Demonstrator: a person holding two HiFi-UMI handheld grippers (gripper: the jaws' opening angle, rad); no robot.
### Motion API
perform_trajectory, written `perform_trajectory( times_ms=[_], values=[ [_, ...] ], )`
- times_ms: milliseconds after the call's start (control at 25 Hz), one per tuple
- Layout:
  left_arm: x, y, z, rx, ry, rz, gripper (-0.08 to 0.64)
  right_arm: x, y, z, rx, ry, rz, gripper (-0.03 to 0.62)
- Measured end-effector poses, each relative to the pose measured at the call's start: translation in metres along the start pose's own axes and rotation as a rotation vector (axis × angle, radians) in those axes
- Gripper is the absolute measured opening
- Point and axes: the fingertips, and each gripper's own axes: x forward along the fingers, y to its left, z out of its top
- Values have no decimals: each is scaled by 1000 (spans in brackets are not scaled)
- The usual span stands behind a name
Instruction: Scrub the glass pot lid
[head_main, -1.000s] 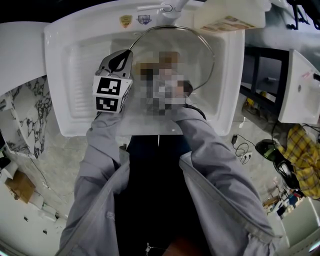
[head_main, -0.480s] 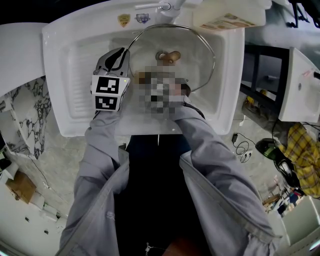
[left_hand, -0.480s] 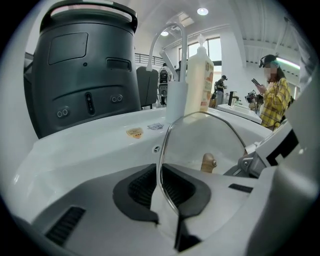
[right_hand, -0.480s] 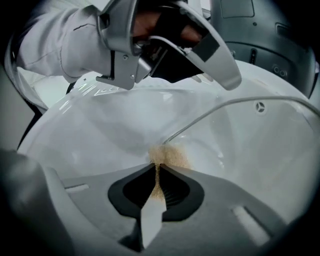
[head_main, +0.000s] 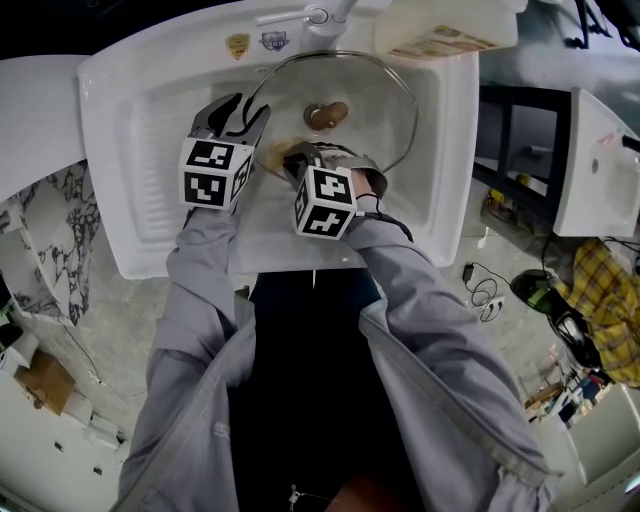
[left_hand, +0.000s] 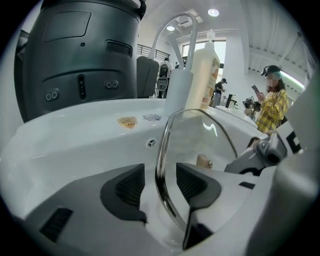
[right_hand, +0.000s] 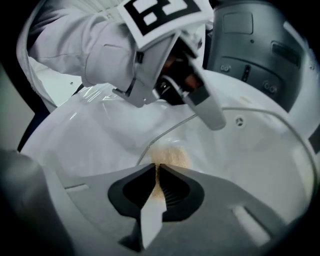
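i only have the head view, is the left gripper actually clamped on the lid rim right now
observer: no. In the left gripper view the left gripper has its jaws apart, and they have just been opening. The metal rim of the glass lid stands between the pads, but they do not press on it.
operator: ok and the right one, the marker cube hides it for me, anything in it
observer: yes. In the right gripper view the right gripper is shut on a thin tan scrub pad, which pokes out past the jaw tips toward the lid.
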Motion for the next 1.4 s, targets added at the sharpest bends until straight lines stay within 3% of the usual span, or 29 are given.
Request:
perform_trajectory(
  times_ms=[120,280,480,680,1120,1280,1400],
  values=[
    [1,-7,0,6,10,-32,130,-25,-33,7,-7,-57,-167,28],
    [0,-9,1,21,16,-33,127,-61,-78,16,-29,-116,-366,28],
    [-3,-10,2,30,16,-27,124,-90,-110,21,-92,-157,-526,28],
    [-5,-11,3,42,6,-16,121,-95,-122,17,-128,-141,-575,28],
    [-7,-11,4,38,-12,6,121,-77,-138,-1,-197,-57,-584,28],
    [-7,-11,4,35,-26,7,120,-74,-138,-1,-167,-53,-576,28],
    [-7,-10,5,33,-28,11,120,-67,-128,-5,-140,-35,-523,28]
  ],
)
